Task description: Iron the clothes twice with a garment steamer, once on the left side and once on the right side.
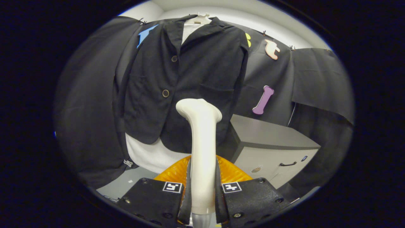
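A black jacket [186,79] hangs on a hanger over a white shirt [152,155], straight ahead against the booth wall. My gripper [202,190] is shut on the cream handle of the garment steamer [202,142], both fingers pressing its sides. The steamer stands upright between the fingers, and its bent head rises in front of the jacket's lower middle, just right of the lower button [165,93]. Whether the head touches the cloth I cannot tell.
A grey cabinet [269,142] with a dark handle stands low to the right of the jacket. An orange ribbed object [231,172] lies just beyond the fingers, under the steamer. Black cloth covers the wall on both sides.
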`<state>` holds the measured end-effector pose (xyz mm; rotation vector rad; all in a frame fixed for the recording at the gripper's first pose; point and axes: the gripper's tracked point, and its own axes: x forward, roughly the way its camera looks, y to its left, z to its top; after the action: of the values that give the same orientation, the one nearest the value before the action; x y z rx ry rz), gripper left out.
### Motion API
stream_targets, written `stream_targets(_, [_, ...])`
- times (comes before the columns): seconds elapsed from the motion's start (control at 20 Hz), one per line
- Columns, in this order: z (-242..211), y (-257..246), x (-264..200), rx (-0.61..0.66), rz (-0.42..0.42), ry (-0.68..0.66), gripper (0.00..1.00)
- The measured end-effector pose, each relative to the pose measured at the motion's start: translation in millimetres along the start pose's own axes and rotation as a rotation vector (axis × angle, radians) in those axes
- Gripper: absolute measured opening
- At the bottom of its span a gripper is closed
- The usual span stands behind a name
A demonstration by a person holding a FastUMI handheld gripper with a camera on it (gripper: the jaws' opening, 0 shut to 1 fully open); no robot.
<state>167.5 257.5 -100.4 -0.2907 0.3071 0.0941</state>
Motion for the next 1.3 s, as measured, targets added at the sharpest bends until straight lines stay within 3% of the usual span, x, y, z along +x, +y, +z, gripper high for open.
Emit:
stream_targets(0.35, [-63.5, 5.4, 12.5, -0.05, 0.015, 0.126, 0.33])
stream_targets(0.7, [-79.5, 4.6, 13.3, -0.085, 0.026, 0.177, 0.33])
stream_targets(0.95, [-31.0, 1.6, -13.5, -0.06, 0.054, 0.075, 0.33])
stream_targets(1.3, [105.2, 15.6, -57.6, 0.022, 0.114, -0.228, 0.33])
